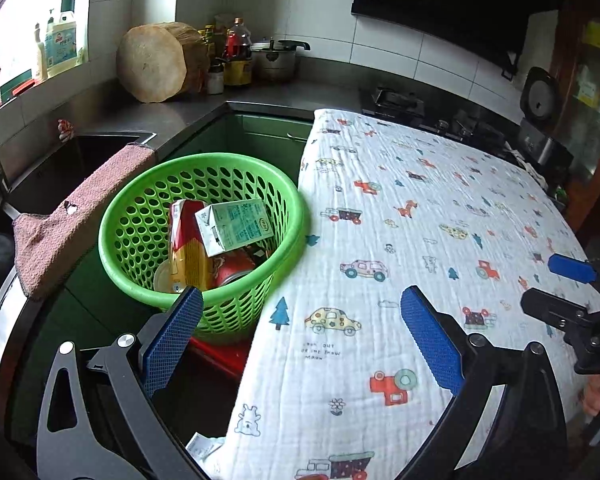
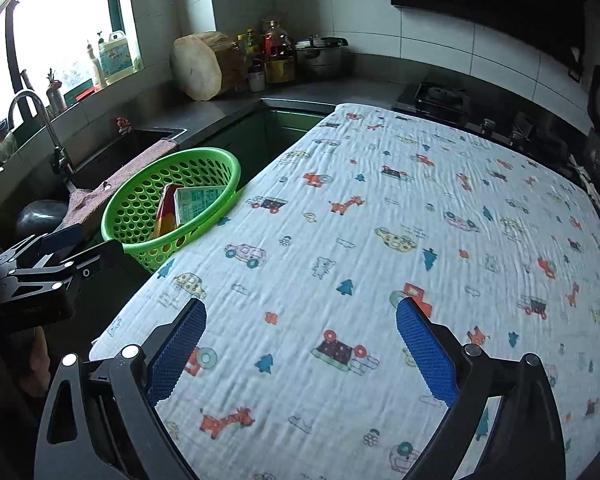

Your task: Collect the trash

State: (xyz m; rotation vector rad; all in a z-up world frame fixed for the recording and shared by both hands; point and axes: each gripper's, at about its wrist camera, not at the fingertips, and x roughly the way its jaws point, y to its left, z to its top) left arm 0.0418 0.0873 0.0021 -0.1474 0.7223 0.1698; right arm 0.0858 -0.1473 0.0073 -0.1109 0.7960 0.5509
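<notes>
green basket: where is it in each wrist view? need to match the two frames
Left wrist: green basket sits left of centre, just past the left finger, against the table's left edge, holding a milk carton and other trash.
Right wrist: basket is at mid-left, smaller, beside the same table edge, behind the left gripper.
Shared landmark: the round wooden block on the counter behind.
</notes>
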